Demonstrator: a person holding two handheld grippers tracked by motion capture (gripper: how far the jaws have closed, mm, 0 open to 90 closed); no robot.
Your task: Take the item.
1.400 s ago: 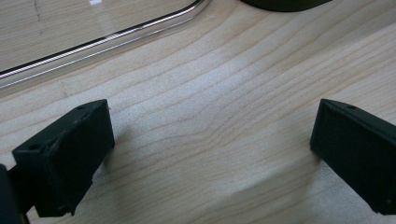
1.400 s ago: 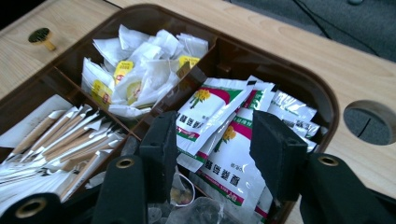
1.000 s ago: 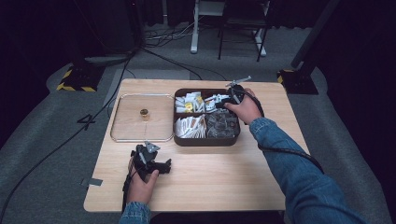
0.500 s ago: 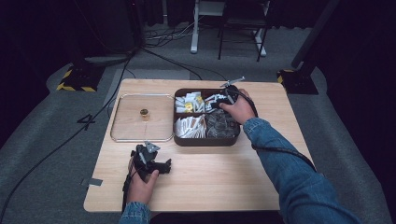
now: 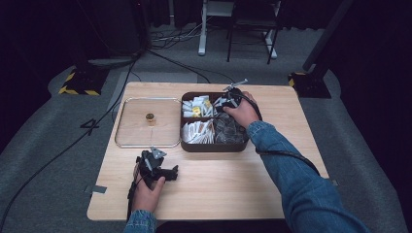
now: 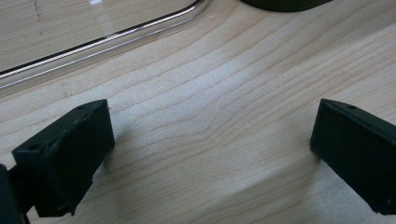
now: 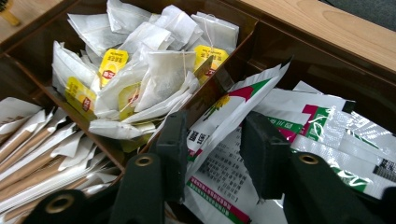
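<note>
Closing around a shiny printed packet (image 7: 233,140) in the brown box's (image 5: 214,147) far right part, the right claw (image 7: 212,140) is not yet pinching. Soft paper tea bags (image 7: 154,70) are lying beside it. The left claw (image 6: 210,154) is resting wide apart on the wooden tabletop (image 6: 210,93).

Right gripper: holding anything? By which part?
Right gripper: fingers have been closing around a white sachet's raised edge; firm hold can't be told. Left gripper holds nothing.

We see a light wooden table (image 5: 218,194) carrying a clear rectangular lid (image 5: 145,124), a brown compartmented box (image 5: 214,147) just beside it, and the left gripper (image 5: 171,171) resting near the front.
</note>
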